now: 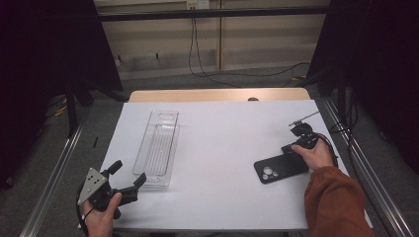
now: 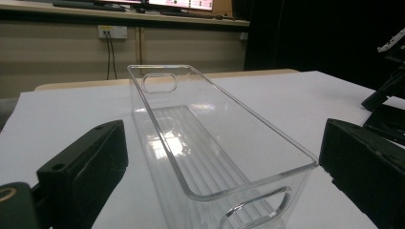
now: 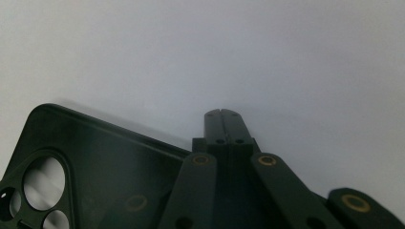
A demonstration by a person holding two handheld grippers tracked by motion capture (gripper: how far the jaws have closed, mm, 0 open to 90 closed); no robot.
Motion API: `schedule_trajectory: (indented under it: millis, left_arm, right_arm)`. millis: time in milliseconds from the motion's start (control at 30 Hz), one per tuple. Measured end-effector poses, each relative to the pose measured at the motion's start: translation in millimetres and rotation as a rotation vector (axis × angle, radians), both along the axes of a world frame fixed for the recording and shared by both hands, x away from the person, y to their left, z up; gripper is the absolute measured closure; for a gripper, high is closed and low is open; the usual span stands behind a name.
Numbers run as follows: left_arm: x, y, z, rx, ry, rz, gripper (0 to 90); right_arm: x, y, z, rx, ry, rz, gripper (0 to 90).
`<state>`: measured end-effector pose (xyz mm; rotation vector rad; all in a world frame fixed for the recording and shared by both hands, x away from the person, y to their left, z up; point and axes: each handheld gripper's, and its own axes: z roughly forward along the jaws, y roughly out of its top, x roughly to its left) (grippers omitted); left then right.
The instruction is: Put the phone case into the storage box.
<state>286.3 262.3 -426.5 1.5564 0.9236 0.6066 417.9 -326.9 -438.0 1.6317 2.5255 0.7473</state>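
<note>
Lengthwise on the white table (image 1: 222,148), toward its left side, lies a clear plastic bin (image 1: 158,147) — long, narrow, with a ribbed floor and an oval handle cut-out in each short end. Nothing lies in it; through its walls the white surface shows plainly.

At the near left corner the left hand (image 1: 101,217) grips the left gripper (image 1: 127,178), which sits low over the table and points toward the near end of the bin. Its jaws stand spread wide; in the left gripper view the near short wall of the bin lies just ahead between the two black fingers (image 2: 83,167), and neither of them touches it.

Across the table, well apart from the bin, a black phone case (image 1: 280,168) lies flat on its face with the round camera openings at its near-left end. The right hand (image 1: 314,154), coming out of a rust-coloured sleeve (image 1: 333,202), holds the right gripper (image 1: 291,147) at the case's far right edge. Its jaws are pressed together — the right gripper view shows the two tips meeting with no gap, low over the table just beside the case's edge. Whether they touch the case I cannot tell.
</note>
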Motion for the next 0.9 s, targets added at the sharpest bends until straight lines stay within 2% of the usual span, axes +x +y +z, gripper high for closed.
schedule_trajectory:
  millis: [667,900]
  left_arm:
    - [-0.8,1.3,1.1,-0.008,-0.003,0.000,2.7]
    - [-0.3,-0.1,0.6,-0.008,0.000,0.001,2.7]
  right_arm:
    - [-0.7,-0.3,-0.2,0.000,0.001,0.002,90.0]
    - [-4.5,1.4,1.2,-0.029,-0.008,0.014,90.0]
